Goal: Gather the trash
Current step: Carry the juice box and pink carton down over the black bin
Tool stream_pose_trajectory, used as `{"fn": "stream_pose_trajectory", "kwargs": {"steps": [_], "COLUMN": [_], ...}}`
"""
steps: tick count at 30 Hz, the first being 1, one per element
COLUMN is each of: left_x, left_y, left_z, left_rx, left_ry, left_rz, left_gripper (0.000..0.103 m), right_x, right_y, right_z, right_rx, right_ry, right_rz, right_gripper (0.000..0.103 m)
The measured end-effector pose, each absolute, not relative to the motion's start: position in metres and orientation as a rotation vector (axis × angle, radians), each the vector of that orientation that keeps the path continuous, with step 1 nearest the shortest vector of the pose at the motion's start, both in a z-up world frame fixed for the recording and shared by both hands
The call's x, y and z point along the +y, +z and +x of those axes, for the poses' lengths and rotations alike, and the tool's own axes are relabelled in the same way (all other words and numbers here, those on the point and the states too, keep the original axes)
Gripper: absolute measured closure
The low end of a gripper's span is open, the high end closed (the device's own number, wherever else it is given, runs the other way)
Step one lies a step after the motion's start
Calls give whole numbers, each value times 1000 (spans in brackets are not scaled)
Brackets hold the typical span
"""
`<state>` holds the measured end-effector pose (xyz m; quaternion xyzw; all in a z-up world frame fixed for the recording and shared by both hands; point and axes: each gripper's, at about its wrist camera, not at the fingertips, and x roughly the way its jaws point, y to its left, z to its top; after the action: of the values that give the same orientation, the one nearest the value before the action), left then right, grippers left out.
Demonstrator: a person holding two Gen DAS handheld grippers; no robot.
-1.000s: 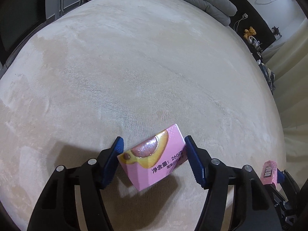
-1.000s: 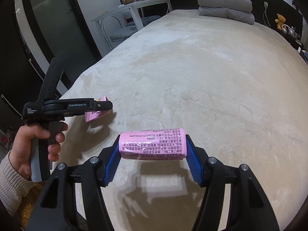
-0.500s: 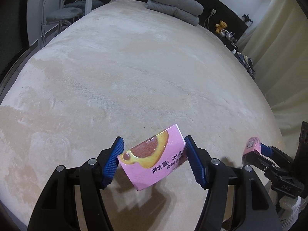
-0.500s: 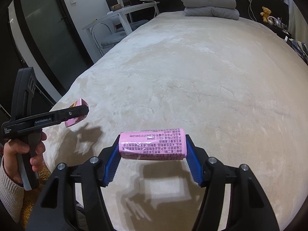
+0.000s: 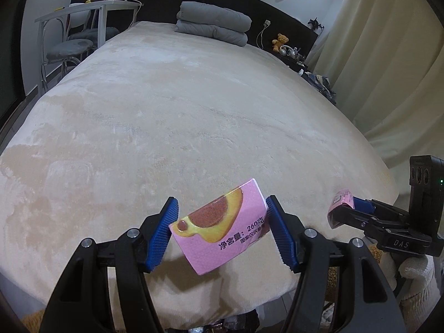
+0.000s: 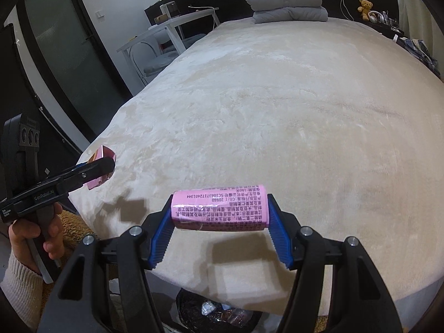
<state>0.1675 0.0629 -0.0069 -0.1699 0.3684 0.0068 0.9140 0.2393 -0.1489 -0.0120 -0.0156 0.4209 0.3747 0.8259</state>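
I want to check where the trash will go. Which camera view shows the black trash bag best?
The right wrist view: the black trash bag lies open below the bed edge, with wrappers inside. The left wrist view shows only a dark strip of it at the bottom edge.

Open beige bed [image 6: 291,116] ahead, only folded grey duvet [image 6: 288,5] far off; black-lined bin [image 6: 219,313] below its near edge.
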Motion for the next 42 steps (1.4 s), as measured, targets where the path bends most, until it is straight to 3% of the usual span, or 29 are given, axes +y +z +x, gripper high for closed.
{"fn": "stream_pose_trajectory", "kwargs": {"steps": [26, 42], "left_x": [0, -28], "left_y": [-25, -75], "left_z": [67, 59], "left_rx": [722, 910], "left_ry": [-69, -123], "left_rz": [-283, -270], "left_gripper": [39, 39], "right_x": [-195, -194], "right_y": [-28, -59], "right_z": [138, 116], "right_rx": [844, 979], "right_ry": [781, 791], "right_rz": [-28, -63], "right_gripper": [41, 41]}}
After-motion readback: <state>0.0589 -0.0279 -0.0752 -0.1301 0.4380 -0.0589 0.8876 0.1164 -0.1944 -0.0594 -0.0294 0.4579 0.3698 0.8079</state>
